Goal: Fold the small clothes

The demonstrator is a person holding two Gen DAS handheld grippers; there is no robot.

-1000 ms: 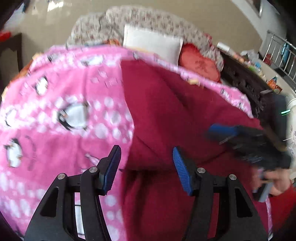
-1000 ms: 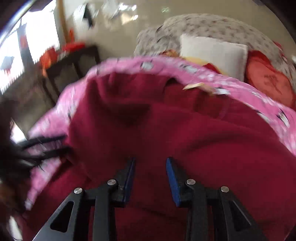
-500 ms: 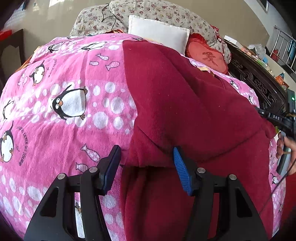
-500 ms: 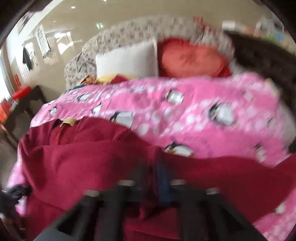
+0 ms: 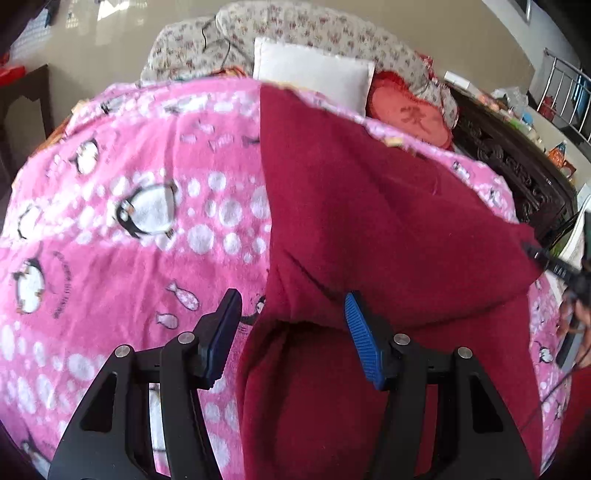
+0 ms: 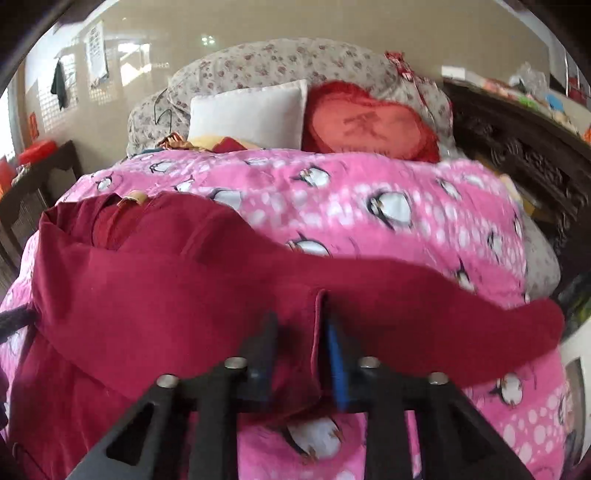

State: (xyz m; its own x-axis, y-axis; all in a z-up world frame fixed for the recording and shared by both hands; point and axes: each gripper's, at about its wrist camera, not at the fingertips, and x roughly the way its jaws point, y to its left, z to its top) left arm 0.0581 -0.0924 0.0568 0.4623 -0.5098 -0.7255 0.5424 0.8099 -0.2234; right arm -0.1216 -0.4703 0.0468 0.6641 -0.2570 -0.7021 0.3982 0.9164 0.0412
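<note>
A dark red garment lies spread over a pink penguin blanket on a bed. My left gripper hovers open over the garment's left edge, where a fold sits between the fingers without touching the pads. In the right wrist view the garment stretches sideways as a long red band. My right gripper has a fold of that cloth between its jaws, which are opening; a dark gap shows beside the blue pad. A hand shows at the right edge.
A white pillow, a red heart cushion and a floral quilt lie at the bed's head. A dark carved headboard or cabinet runs along the right side. A dark table stands to the left.
The right gripper swung from over the garment's middle to its right side, shut on the cloth, and now its jaws have parted. The left gripper stayed put and open.
</note>
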